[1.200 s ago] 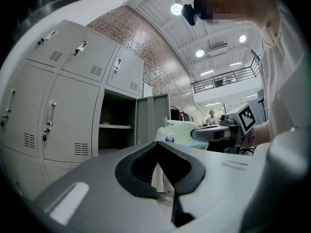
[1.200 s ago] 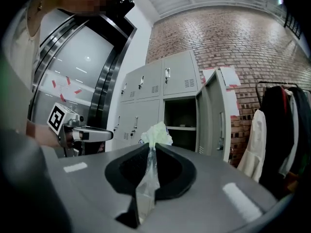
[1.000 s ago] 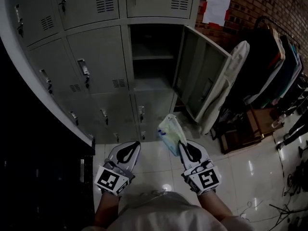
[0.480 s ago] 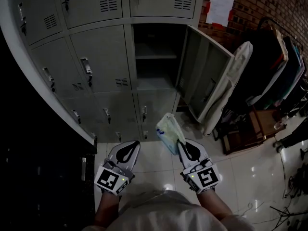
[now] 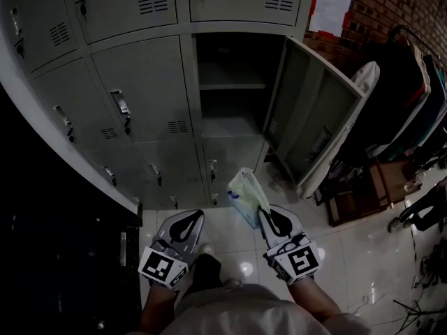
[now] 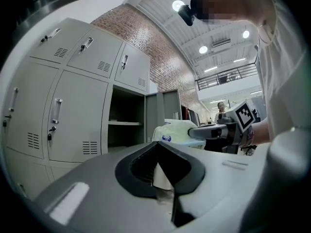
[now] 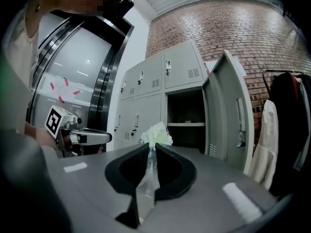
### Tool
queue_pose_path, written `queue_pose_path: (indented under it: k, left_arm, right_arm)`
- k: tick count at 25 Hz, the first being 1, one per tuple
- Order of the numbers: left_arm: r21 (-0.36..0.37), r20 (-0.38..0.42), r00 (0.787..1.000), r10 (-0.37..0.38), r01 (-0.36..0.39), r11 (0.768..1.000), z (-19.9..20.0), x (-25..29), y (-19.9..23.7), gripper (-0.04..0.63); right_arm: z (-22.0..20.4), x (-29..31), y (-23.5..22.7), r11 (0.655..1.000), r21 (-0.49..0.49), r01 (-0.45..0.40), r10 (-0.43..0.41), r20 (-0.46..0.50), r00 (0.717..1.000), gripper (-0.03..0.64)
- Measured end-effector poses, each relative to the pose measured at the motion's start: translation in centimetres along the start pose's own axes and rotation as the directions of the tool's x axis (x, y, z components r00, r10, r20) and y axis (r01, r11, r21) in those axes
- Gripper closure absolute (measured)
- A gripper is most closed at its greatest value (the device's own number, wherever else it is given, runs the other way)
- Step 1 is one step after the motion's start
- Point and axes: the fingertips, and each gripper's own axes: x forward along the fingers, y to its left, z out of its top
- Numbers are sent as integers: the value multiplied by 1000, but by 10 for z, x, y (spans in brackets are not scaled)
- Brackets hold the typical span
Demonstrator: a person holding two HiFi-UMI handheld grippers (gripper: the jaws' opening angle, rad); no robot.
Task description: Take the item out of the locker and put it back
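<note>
A pale green plastic bag [image 5: 245,193] hangs in front of me over the tiled floor, and my right gripper [image 5: 265,213] is shut on its gathered top. In the right gripper view the bag's crumpled top [image 7: 157,132] sticks out past the closed jaws of the right gripper [image 7: 149,148]. My left gripper [image 5: 196,216] is beside it, shut and holding nothing; in its own view the left gripper [image 6: 157,148] shows only its pads meeting. The open locker [image 5: 231,89] stands ahead with a shelf inside and its door [image 5: 312,121] swung out to the right.
Closed grey locker doors [image 5: 137,93] fill the wall to the left and above. A dark panel [image 5: 56,257] runs along my left side. Coats on a rack [image 5: 408,96] and a wooden stand [image 5: 363,194] crowd the right. My shoe [image 5: 206,265] is on the floor below.
The head view has shifted, so the lockers and open door sit slightly further right. A shoe now shows between the grippers. Both grippers keep their places, the bag still held.
</note>
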Motion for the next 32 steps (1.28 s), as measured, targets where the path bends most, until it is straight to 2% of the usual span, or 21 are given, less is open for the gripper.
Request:
queue_pose_path:
  k: [9,14,24,28,32]
  left_arm:
    - [38,66,992,-106,103,994,24,74,109,592]
    - [39,48,989,-142,140,989,24,105,153,592]
    - [47,71,986,-149,146,988,40,142,169,592]
    - [40,78,988,-133,130,991,40,144,173,592]
    - [66,55,988,-143,140,988,35,144,172,592]
  right_arm:
    - [21,109,-45,993,-27,114,-113,46,993,603]
    - [33,153,-65,986,-25,168,-166,66,984,603]
    - [49,187,-102,982,-70,177,-171,80,982,603]
    - [81,227,-139,965,-150,215,-203,91,975,601]
    - [127,285,-182,938,-215,273,-245,147,958,600]
